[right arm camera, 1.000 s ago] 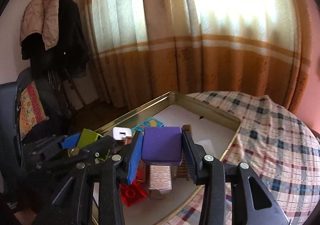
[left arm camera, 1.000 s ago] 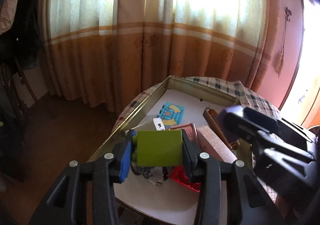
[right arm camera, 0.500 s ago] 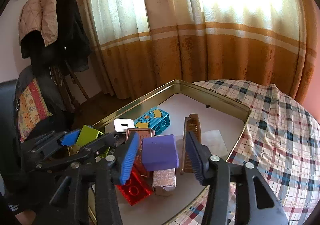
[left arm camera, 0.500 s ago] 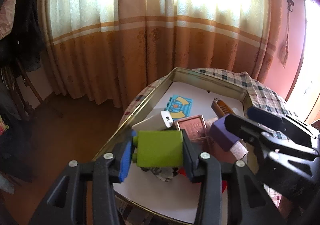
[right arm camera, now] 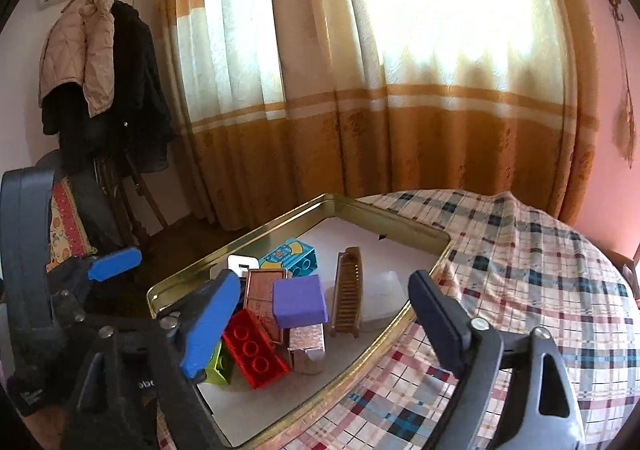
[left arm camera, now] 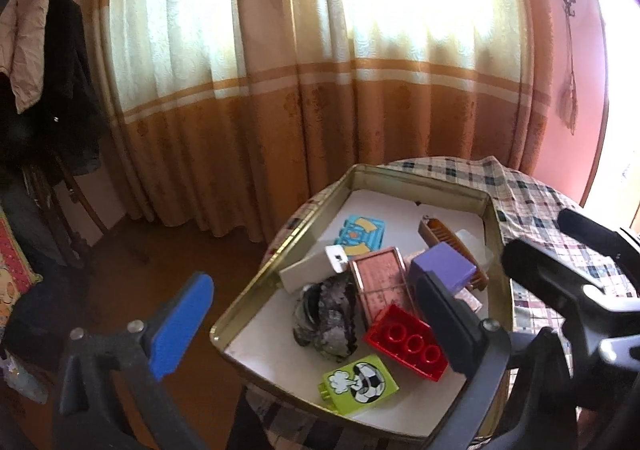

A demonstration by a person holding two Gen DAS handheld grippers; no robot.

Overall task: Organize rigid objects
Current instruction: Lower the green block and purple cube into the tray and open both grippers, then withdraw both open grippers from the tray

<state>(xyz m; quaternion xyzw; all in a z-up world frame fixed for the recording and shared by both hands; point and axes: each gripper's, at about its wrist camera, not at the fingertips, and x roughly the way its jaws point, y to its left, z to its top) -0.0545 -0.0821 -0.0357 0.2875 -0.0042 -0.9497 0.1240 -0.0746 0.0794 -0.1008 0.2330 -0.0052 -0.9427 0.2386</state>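
Note:
A gold-rimmed tin tray holds the pile. The green brick with a football picture lies flat near the tray's front edge, beside a red brick. My left gripper hangs over the tray's near corner, its jaws opening wide with nothing between them. The purple block rests on a pink tin and a patterned box. My right gripper stands just behind that block, jaws opening, pads clear of it. The green brick is partly hidden by the right gripper's blue pad.
Also in the tray are a teal brick, a brown comb, a white charger and a dark crumpled lump. A checked cloth covers the table on the right. Curtains hang behind, and a chair with coats stands at the left.
Both grippers opened and let go. The green brick dropped to the tray's front, the purple block settled on the pile, and both grippers drew back a little.

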